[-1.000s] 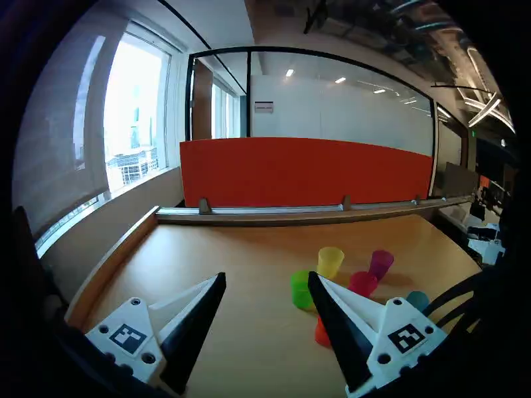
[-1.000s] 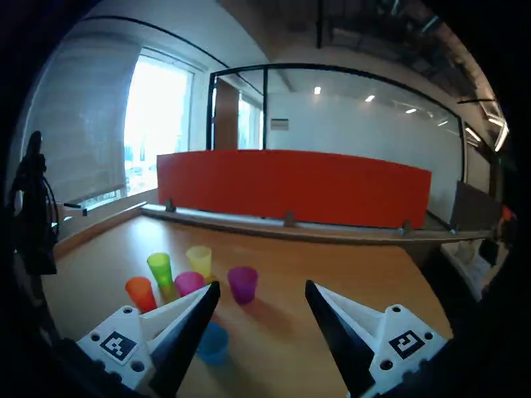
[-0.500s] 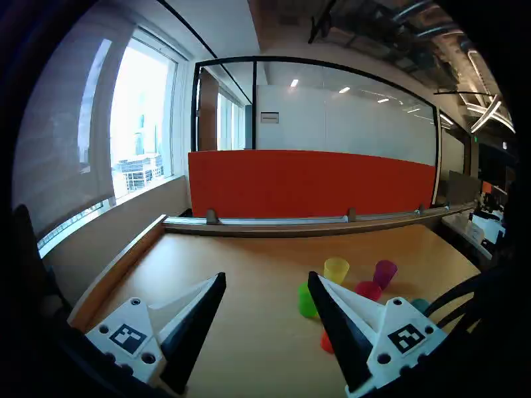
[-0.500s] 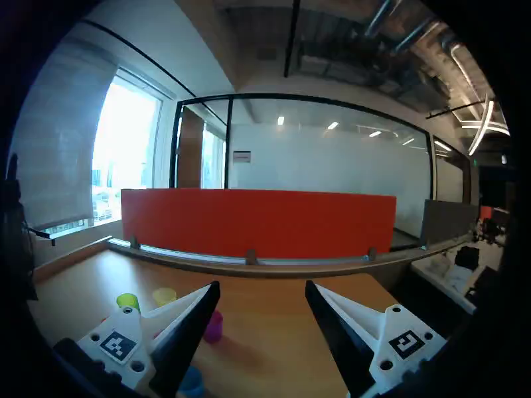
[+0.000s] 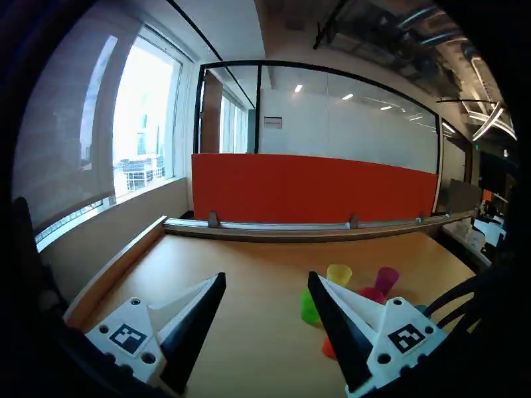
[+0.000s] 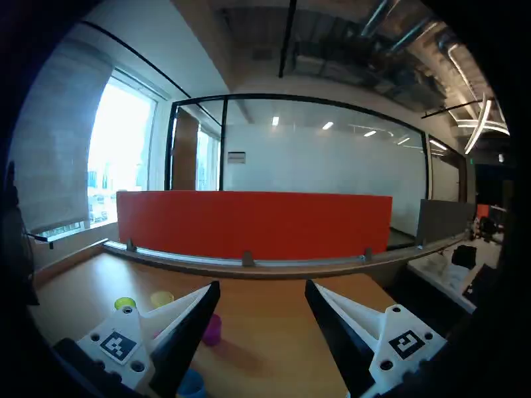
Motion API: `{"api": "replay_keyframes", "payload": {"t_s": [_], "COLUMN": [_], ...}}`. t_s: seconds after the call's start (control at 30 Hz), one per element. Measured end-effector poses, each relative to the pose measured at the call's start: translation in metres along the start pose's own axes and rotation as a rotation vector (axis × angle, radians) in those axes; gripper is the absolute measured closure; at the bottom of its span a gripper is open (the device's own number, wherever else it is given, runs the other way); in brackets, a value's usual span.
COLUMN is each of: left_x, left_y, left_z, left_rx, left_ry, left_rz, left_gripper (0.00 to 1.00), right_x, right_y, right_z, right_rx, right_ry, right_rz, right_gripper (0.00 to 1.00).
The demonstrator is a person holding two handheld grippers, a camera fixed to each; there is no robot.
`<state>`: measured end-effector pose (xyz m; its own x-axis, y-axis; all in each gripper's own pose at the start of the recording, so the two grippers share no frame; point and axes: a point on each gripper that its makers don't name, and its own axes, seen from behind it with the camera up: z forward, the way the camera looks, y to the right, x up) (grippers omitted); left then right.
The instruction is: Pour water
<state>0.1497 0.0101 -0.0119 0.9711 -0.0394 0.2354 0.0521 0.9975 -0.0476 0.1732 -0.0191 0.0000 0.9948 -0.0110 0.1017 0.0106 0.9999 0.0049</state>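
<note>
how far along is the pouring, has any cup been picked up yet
Nothing looks done yet. The left gripper and right gripper are both open and empty, above the desk. The yellow cup, purple cup and green cup stand upright, with no gripper on them. Left to do: grasp a cup and pour into another.

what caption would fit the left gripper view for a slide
Open left gripper hovers over a wooden desk, colourful cups clustered ahead, red-orange divider behind.

R gripper (image 6: 262, 285) wide open over desk (image 6: 279, 345); purple cup (image 6: 213, 328) partly behind 1 finger.
</note>
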Motion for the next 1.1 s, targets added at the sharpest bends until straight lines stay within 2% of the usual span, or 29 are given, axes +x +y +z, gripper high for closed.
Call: {"api": "replay_keyframes", "payload": {"t_s": [0.3, 0.8, 1.1], "left_x": [-0.009, -0.066, -0.091], "left_y": [-0.002, 0.012, 0.024], "left_z": [0.002, 0.02, 0.035], "left_rx": [-0.01, -0.03, -0.046], "left_ry": [0.05, 0.099, 0.123], "left_rz": [-0.028, -0.041, 0.004], "left_gripper": [0.09, 0.09, 0.09], "right_x": [-0.008, -0.034, -0.049], "right_y": [-0.001, -0.01, -0.005], "right_z": [-0.002, -0.005, -0.006], "right_rx": [-0.022, -0.028, -0.036], "right_ry": [0.002, 0.021, 0.019], "right_rz": [-0.025, -0.026, -0.027], "right_gripper": [0.0, 0.01, 0.01]}}
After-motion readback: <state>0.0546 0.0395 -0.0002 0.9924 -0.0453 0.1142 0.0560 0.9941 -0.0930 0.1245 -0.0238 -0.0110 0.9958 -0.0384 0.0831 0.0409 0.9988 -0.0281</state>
